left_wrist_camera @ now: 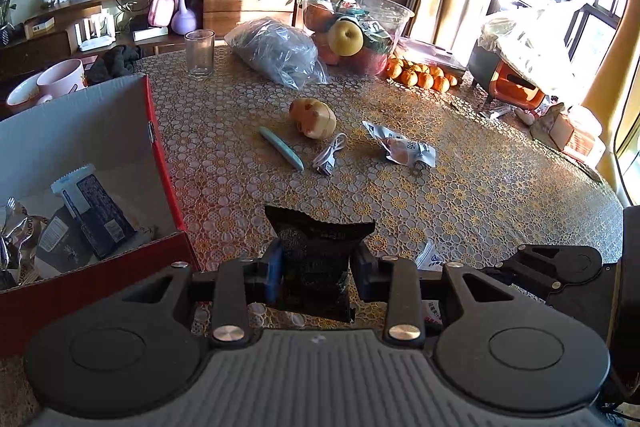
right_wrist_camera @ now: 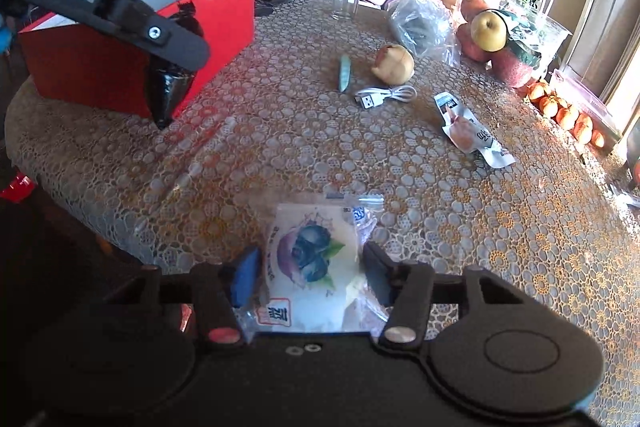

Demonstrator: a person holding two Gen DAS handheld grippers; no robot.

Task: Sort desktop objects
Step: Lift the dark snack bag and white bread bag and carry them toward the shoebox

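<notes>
My left gripper [left_wrist_camera: 316, 267] is clamped on a black snack packet [left_wrist_camera: 316, 251], pads pressing its two sides at lower centre of the left wrist view, raised clear of the table. The packet is light, soft foil: it crumples under pressure and could slide, so I judge a hold across the filled middle safer than one at the flat seam.

My right gripper [right_wrist_camera: 310, 273] straddles a blueberry sachet [right_wrist_camera: 316, 259] lying flat on the tablecloth [right_wrist_camera: 440, 227] at lower centre of the right wrist view. The jaws stand apart either side of it; the pads are not seen to press (contact on the left pad cannot be ruled out). The sachet is thin, slick plastic with a loose clear border; take it by the padded printed centre.

The red cardboard box [left_wrist_camera: 160, 155], left of the left wrist view, already holds several packets, one dark one upright.

Farther up the table: a green stick [left_wrist_camera: 282, 149], a white USB cable [left_wrist_camera: 330, 155], another snack wrapper [left_wrist_camera: 400, 147], and a clear bowl [left_wrist_camera: 360, 15] of fruit.
</notes>
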